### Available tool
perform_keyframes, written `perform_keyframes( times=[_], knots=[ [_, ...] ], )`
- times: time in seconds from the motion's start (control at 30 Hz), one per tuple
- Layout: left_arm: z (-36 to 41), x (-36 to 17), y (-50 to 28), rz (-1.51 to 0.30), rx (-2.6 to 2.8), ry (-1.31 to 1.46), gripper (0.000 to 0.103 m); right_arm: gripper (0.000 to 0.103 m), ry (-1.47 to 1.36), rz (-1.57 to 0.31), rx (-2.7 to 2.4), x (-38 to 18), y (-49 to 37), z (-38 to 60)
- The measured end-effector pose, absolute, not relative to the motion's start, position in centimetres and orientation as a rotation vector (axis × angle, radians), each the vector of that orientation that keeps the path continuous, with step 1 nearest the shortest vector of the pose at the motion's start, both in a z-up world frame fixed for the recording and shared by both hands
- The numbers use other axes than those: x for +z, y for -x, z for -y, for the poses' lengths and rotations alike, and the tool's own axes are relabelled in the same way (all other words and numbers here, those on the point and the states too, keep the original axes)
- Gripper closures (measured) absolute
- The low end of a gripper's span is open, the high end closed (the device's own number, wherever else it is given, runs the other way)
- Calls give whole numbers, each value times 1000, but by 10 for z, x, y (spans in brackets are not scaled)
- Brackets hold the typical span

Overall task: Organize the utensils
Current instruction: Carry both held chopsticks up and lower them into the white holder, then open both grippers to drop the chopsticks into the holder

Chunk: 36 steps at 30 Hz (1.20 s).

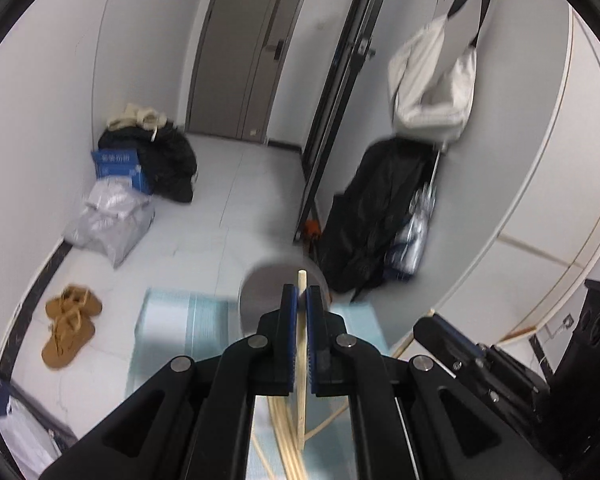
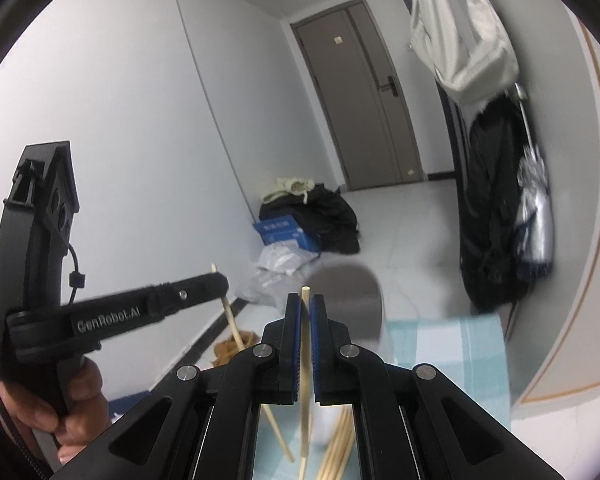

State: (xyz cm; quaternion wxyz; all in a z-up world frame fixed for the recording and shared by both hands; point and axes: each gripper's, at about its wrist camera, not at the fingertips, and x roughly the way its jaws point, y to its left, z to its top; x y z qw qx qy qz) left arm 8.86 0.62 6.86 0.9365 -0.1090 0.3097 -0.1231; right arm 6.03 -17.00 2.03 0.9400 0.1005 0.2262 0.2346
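L claw (image 1: pixel 299 294) pinches one chopstick (image 1: pixel 301 356) upright; R claw (image 2: pixel 305 304) pinches another chopstick (image 2: pixel 305 364), both just before grey cylinder (image 1: pixel 278 280). Loose chopstick pile (image 2: pixel 336 444) on blue-check surface (image 2: pixel 452 356) below claws; sandals (image 1: pixel 70 326) on floor left of cyl.

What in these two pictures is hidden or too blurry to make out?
- Grey container, left wrist view: blurred, and the fingers cover its lower part, so its inside can't be seen.
- Loose chopsticks, right wrist view: cut off by the bottom edge and the gripper body; no count possible.
- Held chopstick, right wrist view: its lower end runs out of frame.
- Blue box, left wrist view: print too small to read.
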Motion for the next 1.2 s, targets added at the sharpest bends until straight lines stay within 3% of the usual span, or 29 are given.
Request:
perform_keyframes(
  times=[0.23,0.47,1.1,1.13,1.2],
  knots=[
    [-7,111,-136,-534,-253,212,103,99,-201,-408,489,75,-105,168],
    [-8,105,-174,-515,-246,169,103,99,-143,-359,504,95,-165,162],
    [-16,32,-217,-636,-304,191,102,99,-46,-524,639,15,-228,143],
    [-17,32,-218,-648,-296,197,101,99,-55,-536,647,12,-228,142],
    [-19,32,-217,-666,-266,202,89,96,-76,-557,659,8,-227,142]
  ],
)
